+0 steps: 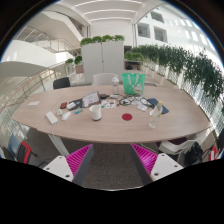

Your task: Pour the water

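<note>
cup [97,113] on table [60,128], no legible writing; hand-held gripper [113,161] spread, holding nothing.

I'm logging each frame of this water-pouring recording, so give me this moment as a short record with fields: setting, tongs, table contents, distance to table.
setting: bright atrium with balconies and green plants
tongs: tongs open, nothing between the pink-padded fingers
table: long oval light wooden table, beyond the fingers
on table: white cup, small red round disc, clear bottle-like item, green bag, clutter too small to name
contact: none; the tongs are apart from the table
</note>
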### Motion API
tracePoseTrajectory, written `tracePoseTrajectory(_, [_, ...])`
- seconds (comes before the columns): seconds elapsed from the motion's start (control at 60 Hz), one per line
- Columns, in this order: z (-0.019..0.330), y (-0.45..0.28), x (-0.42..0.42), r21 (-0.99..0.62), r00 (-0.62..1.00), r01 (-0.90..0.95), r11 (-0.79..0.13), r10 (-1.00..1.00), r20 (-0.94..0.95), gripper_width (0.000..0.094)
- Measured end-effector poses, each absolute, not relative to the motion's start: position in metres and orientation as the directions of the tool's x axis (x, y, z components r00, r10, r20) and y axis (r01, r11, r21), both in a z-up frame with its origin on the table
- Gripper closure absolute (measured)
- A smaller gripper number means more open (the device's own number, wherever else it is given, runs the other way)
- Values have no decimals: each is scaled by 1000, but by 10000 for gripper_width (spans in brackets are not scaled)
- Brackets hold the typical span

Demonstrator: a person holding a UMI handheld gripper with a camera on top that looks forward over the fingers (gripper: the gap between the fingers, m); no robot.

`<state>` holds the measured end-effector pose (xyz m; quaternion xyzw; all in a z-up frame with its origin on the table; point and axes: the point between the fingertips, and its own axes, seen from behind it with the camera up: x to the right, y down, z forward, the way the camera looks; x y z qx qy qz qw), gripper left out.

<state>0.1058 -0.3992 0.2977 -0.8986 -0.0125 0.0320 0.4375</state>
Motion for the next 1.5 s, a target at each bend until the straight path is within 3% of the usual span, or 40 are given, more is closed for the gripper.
tracePoseTrajectory(0.2, [279,-394,96,-784,1000,-6,-620,-11,1,99])
tracePoseTrajectory(0.35, [275,-348,149,-888,998,62,-455,8,65,99])
tracePoseTrajectory(0.7, [158,-143,329,-967,991,-55,-247,-133,-23,107])
tracePoseTrajectory(0.8, [122,-85,362,-964,989,-59,-259,-148,-21,105])
tracePoseTrajectory(1.0, [88,-8,398,-974,985,-43,-222,-170,-5,109])
tracePoseTrajectory(1.067, [78,10,399,-977,987,-30,-212,-159,5,162])
tracePoseTrajectory(1.15, [56,24,394,-969,991,-14,-245,-134,20,349])
tracePoseTrajectory(1.317, [52,33,393,-968,986,-68,-243,-162,-29,369])
tracePoseTrajectory(1.433, [49,39,394,-962,981,-92,-257,-190,-43,432])
tracePoseTrajectory(1.5, [42,36,398,-939,971,-121,-322,-233,-46,493])
